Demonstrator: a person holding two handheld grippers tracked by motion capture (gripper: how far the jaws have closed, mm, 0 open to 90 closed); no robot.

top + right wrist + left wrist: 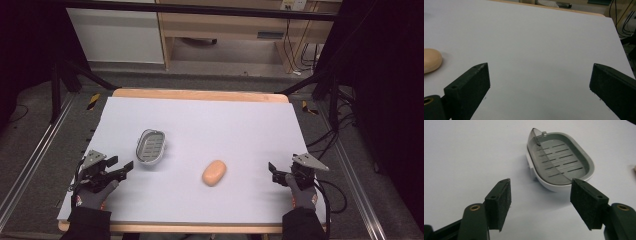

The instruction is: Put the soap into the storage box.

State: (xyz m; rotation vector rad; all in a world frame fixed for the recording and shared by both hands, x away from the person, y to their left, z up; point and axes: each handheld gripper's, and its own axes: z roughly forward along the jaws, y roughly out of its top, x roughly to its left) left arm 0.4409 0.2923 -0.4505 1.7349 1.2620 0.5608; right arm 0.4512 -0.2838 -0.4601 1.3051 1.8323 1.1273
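A grey soap dish [151, 146] with a slotted insert and a white base rests left of centre on the white table. In the left gripper view the soap dish [560, 160] lies just beyond the jaws and a little to their right. My left gripper [121, 165] [541, 192] is open and holds nothing, short of the dish. An oval peach bar of soap [214, 173] lies near the table's middle. In the right gripper view the soap [431, 60] sits at the left edge. My right gripper [274, 173] [540, 75] stands wide open over bare table, to the right of the soap.
The white table sheet [225, 125] has a wooden rim at the back and front. A dark floor with metal rails and cables [330, 195] surrounds the table. Wooden furniture [225, 30] stands beyond the far edge.
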